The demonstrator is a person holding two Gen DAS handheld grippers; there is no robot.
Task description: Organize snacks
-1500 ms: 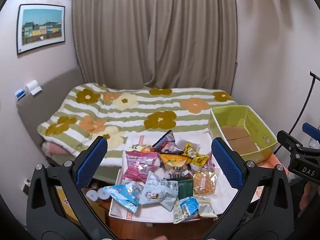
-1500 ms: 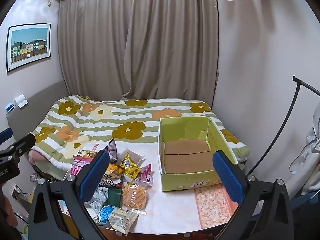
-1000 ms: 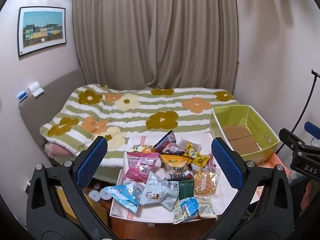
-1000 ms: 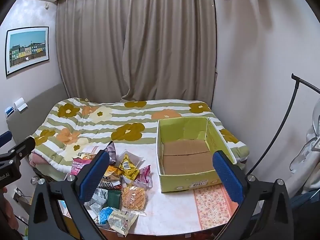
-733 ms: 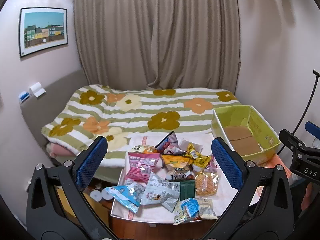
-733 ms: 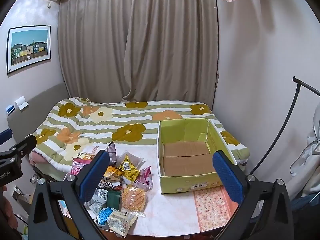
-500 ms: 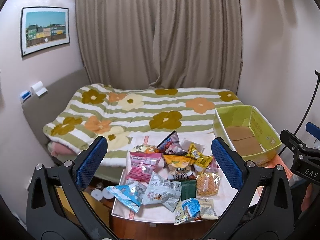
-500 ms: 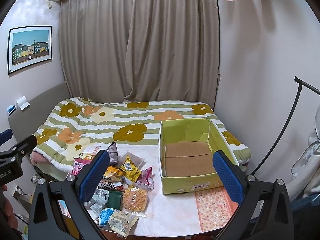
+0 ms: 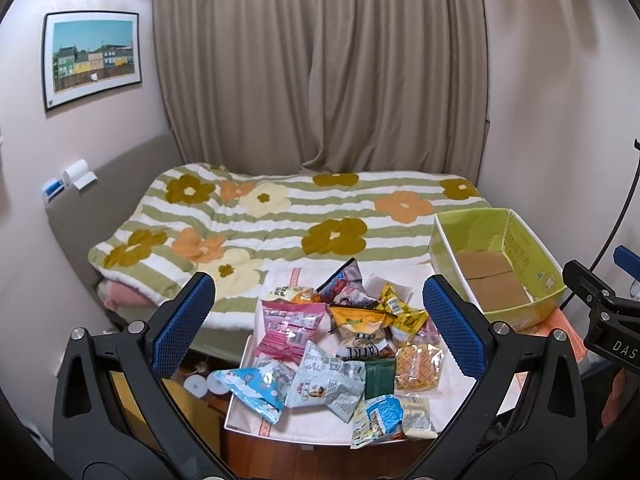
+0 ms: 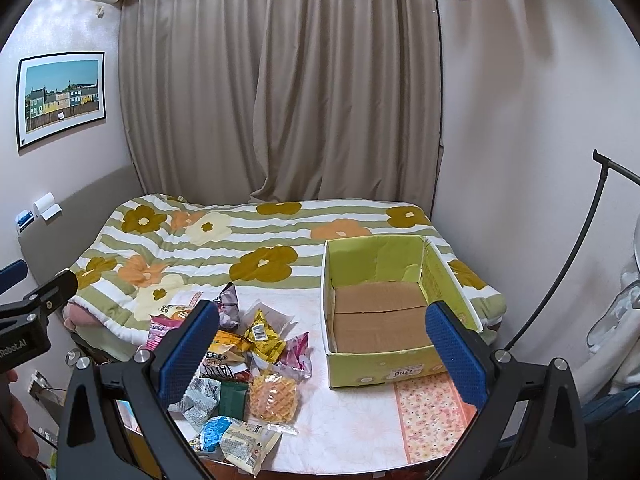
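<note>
Tools: your left tool (image 9: 318, 322) and right tool (image 10: 322, 340) gape wide, holding nothing.
Snacks: shiny snack bags (image 9: 340, 344) piled at 9 o'clock.
Box: green cardboard box (image 10: 400, 364) at 3 o'clock, waiting for them.

Glossy plastic snack packets (image 9: 320, 384); matt cardboard box (image 10: 400, 366); soft cloth quilt (image 10: 224, 248).

The green cardboard box (image 10: 394, 312) stood open-topped, nothing inside. Left of the box, a heap of snack packets (image 10: 244, 364) crowded the table (image 10: 352, 432). Bare tabletop lay between heap and box, and in front of the box.
</note>
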